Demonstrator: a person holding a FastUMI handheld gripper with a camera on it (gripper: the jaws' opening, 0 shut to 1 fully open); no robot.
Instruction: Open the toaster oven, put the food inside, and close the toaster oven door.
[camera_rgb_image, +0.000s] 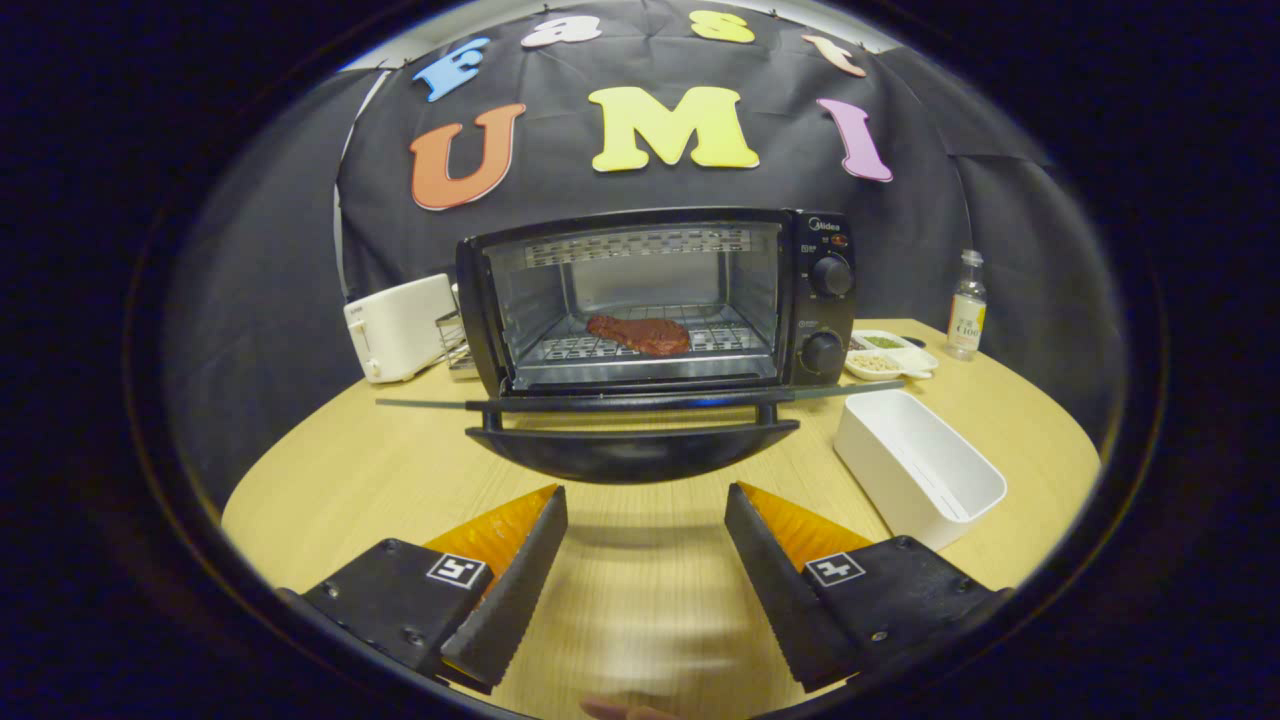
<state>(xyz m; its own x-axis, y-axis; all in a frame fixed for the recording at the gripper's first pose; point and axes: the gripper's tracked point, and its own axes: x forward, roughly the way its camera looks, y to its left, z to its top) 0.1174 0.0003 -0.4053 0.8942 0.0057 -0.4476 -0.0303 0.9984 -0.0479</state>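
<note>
The meat (640, 334) lay on the oven (655, 300) rack, door (632, 440) down. The tool (645, 520) gaped wide, empty, just short of it; closing probably came next, lifting the door's front edge.

Gripper (645, 500): fingers spread, holding nothing; inner faces ribbed and matt. Beneath them, table (330, 480): pale wood grain, smooth. Ahead, toaster oven (655, 300): glossy dark shell, bright metal walls and wire rack; its lowered door (630, 435) is glass with a glossy handle. Beyond the right finger, box (915, 465): smooth matt white plastic. Far right, bottle (967, 305): clear and glossy.
</note>
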